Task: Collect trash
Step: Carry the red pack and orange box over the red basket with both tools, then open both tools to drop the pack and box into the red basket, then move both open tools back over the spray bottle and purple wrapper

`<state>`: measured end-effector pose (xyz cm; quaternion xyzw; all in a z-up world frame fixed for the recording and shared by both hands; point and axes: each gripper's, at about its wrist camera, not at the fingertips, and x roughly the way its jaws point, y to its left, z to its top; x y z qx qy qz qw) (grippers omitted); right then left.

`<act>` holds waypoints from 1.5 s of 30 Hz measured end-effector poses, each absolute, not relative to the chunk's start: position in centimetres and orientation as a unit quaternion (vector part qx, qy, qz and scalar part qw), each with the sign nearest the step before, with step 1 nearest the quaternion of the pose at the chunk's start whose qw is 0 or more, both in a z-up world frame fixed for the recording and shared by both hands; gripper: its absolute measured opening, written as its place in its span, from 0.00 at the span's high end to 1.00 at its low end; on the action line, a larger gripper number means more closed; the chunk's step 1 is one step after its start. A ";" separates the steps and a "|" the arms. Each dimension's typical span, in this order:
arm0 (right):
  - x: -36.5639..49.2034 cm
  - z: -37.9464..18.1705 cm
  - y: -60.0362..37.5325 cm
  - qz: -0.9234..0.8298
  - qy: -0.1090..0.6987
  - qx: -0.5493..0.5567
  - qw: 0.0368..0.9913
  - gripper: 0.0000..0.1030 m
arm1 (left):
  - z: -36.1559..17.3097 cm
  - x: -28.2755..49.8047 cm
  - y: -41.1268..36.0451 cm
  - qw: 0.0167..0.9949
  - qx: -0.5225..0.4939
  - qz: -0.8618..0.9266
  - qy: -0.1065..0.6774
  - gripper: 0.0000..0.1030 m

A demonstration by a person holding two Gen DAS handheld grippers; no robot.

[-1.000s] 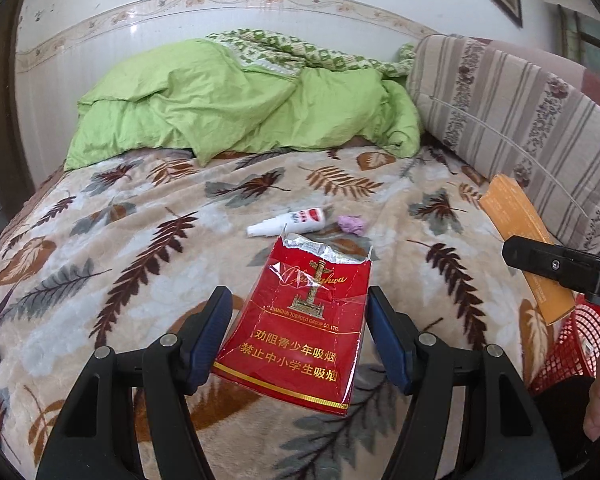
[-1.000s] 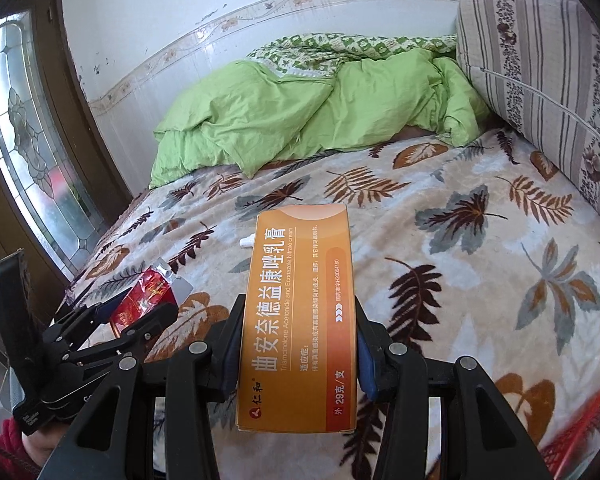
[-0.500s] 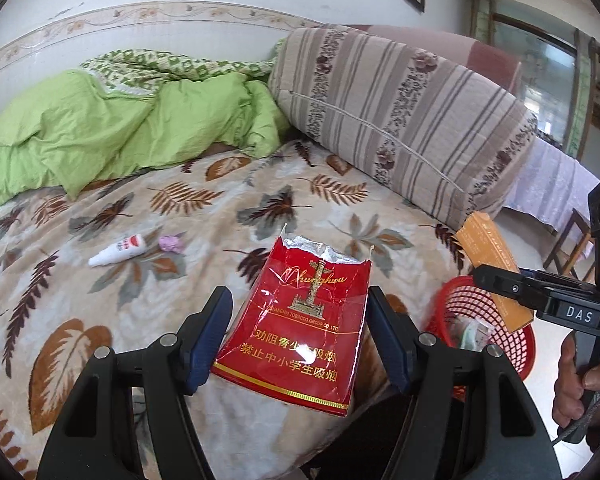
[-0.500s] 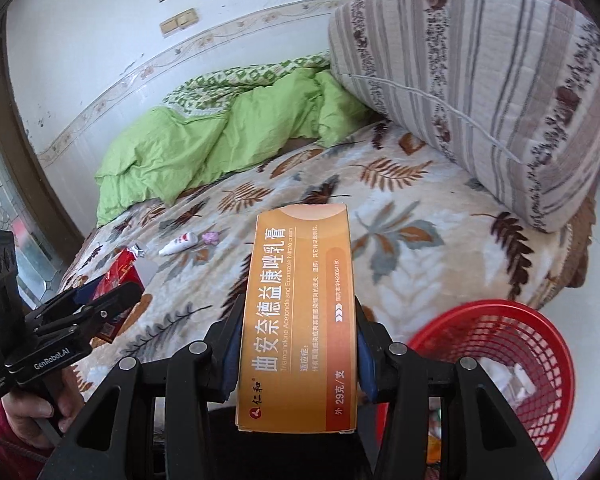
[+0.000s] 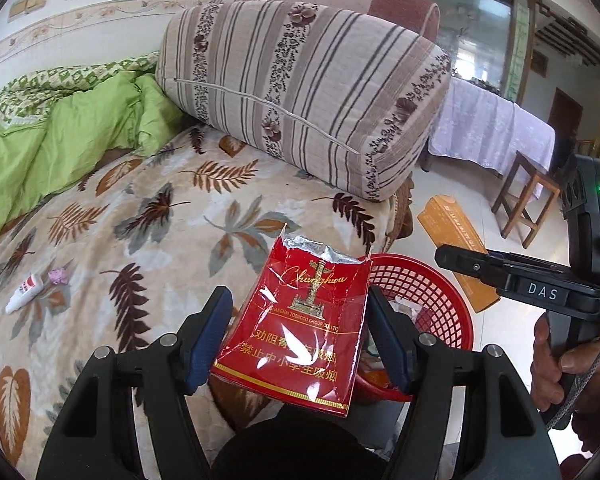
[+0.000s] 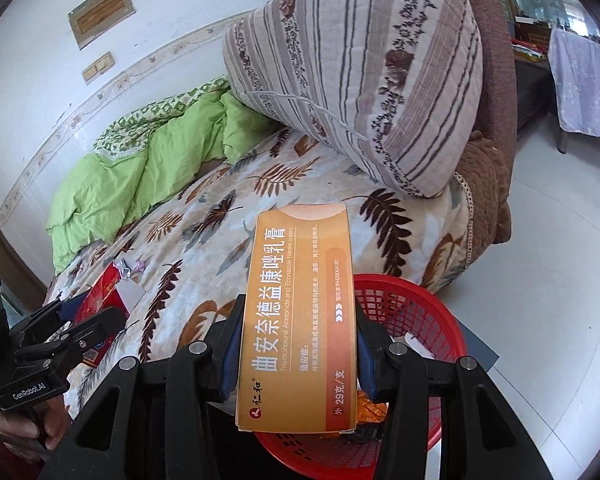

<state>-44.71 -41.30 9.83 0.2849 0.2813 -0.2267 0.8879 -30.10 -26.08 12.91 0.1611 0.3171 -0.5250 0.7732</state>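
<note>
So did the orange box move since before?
Yes. The orange box, held in the right tongs, has swung off the bed and now hangs over the red basket.

Torn red cigarette pack (image 5: pixel 296 328), orange box (image 6: pixel 300 320), red basket (image 6: pixel 428 320)

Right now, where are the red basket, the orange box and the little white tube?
red basket (image 6: pixel 416 312), right wrist view, mesh wall
orange box (image 6: pixel 300 320), right wrist view, printed front
little white tube (image 5: pixel 25 293), left wrist view, body
</note>
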 end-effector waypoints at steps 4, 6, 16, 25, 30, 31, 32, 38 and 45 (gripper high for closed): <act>-45.7 9.4 -42.3 -0.238 0.278 0.297 0.882 0.52 | 12.3 -30.8 -28.2 0.755 0.164 -0.541 0.333 0.35; -46.0 9.2 -42.7 -0.240 0.277 0.301 0.880 0.52 | 12.0 -30.9 -29.1 0.750 0.169 -0.544 0.337 0.35; -47.0 7.5 -44.1 -0.246 0.281 0.326 0.868 0.52 | 9.8 -31.1 -33.1 0.711 0.179 -0.560 0.386 0.35; -47.7 5.6 -45.5 -0.262 0.293 0.355 0.848 0.46 | 8.7 -32.3 -34.9 0.686 0.199 -0.572 0.403 0.26; -47.6 6.2 -45.3 -0.258 0.287 0.353 0.852 0.46 | 9.4 -31.1 -33.6 0.703 0.175 -0.557 0.406 0.26; -47.4 6.4 -45.1 -0.254 0.287 0.352 0.854 0.46 | 9.7 -30.7 -33.1 0.708 0.172 -0.553 0.404 0.26; -47.0 6.5 -44.9 -0.250 0.288 0.349 0.856 0.46 | 10.0 -30.4 -32.6 0.714 0.171 -0.549 0.399 0.26; -42.9 8.1 -42.2 -0.217 0.308 0.296 0.878 0.46 | 11.6 -27.5 -28.3 0.763 0.167 -0.508 0.363 0.26; -36.2 9.6 -37.3 -0.150 0.330 0.234 0.902 0.46 | 12.5 -22.8 -22.0 0.808 0.141 -0.451 0.351 0.26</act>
